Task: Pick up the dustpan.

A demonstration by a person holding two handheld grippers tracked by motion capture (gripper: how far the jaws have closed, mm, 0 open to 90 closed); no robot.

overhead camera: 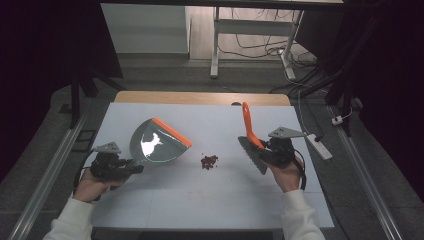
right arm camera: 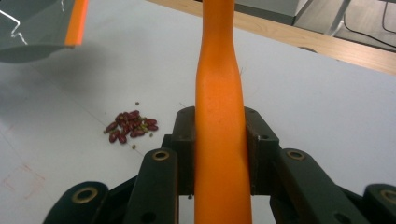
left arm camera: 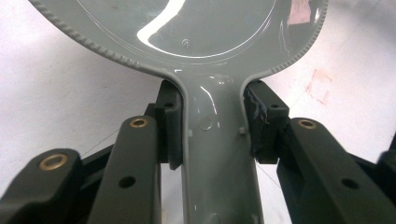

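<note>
Left gripper clamped on grey dustpan handle, left side of table. Right gripper pinching orange brush, right side. Beans mid-table between. Pre-sweep; next: lip down beside beans, then sweep in.

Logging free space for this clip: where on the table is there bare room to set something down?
The near strip of the table, between the two forearms, is bare. So is the far strip behind the dustpan and left of the brush handle. The middle is crowded: the beans lie between the left gripper and the right gripper.
</note>
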